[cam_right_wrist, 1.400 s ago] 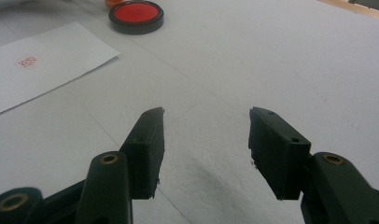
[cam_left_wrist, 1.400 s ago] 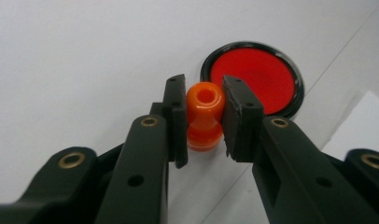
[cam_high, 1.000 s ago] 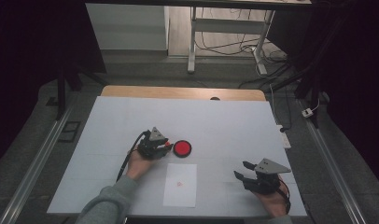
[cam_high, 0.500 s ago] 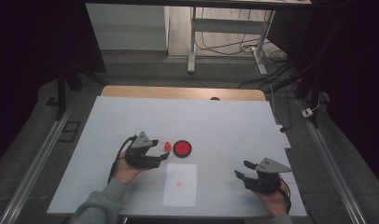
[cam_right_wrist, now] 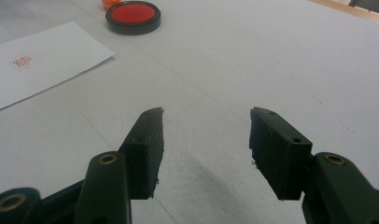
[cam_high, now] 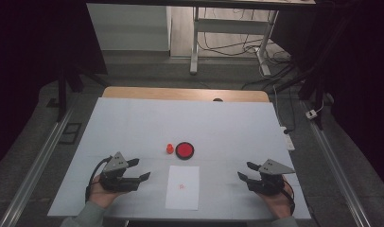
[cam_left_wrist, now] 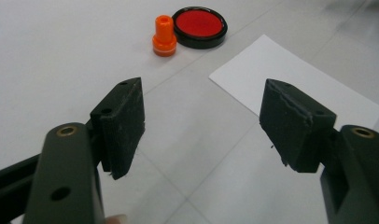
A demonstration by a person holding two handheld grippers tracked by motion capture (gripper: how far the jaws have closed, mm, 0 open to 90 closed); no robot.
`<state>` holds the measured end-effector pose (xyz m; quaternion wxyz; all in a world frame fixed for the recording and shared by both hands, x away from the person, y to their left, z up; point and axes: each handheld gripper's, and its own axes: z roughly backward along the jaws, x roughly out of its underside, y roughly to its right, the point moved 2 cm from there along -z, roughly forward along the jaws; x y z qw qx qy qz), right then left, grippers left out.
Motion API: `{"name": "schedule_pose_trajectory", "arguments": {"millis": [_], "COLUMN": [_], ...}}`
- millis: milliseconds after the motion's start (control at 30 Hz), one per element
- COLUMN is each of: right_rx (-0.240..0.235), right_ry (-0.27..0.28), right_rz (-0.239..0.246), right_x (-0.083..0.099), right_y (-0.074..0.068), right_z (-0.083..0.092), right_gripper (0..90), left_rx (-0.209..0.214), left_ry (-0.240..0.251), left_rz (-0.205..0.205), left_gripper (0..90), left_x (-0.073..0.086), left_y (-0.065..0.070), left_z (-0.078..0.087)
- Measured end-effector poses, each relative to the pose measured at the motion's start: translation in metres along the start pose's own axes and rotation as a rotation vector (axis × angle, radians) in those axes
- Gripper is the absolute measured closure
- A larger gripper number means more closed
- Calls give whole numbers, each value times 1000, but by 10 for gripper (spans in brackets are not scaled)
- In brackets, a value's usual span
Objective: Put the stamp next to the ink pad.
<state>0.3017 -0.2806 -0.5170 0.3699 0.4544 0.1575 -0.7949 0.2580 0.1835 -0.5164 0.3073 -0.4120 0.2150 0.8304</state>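
A small orange stamp [cam_high: 169, 148] stands upright on the white table, just left of a round red ink pad [cam_high: 184, 150] in a black case. Nearer the front lies a white sheet of paper [cam_high: 182, 187] with a small red stamp mark [cam_right_wrist: 22, 61]. My left gripper [cam_high: 141, 169] sits at the front left, apart from the stamp [cam_left_wrist: 164, 36] and the pad [cam_left_wrist: 200, 27]. Its jaws have just opened and nothing is between them. My right gripper [cam_high: 244, 170] rests open and empty at the front right, pointing toward the paper [cam_right_wrist: 33, 65].
The white table cover [cam_high: 228, 127] ends in a wooden strip [cam_high: 180, 93] at the far edge. Metal rails [cam_high: 34, 165] run along both sides. Beyond the table stand a desk frame [cam_high: 195, 42] and cables [cam_high: 275, 80] on the floor.
My left gripper opened and let go of the orange stamp beside the ink pad. It then drew back to the front left. The right gripper has not moved.
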Motion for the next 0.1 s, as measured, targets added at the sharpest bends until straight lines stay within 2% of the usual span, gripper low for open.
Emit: {"name": "schedule_pose_trajectory", "arguments": {"millis": [100], "right_rx": [4], "right_ry": [2], "right_rz": [10], "right_x": [-1], "right_y": [-1], "right_z": [0], "right_gripper": [441], "left_rx": [5], "left_ry": [2], "left_rz": [2], "left_gripper": [316], "left_x": [1], "left_y": [-1], "left_z": [1]}}
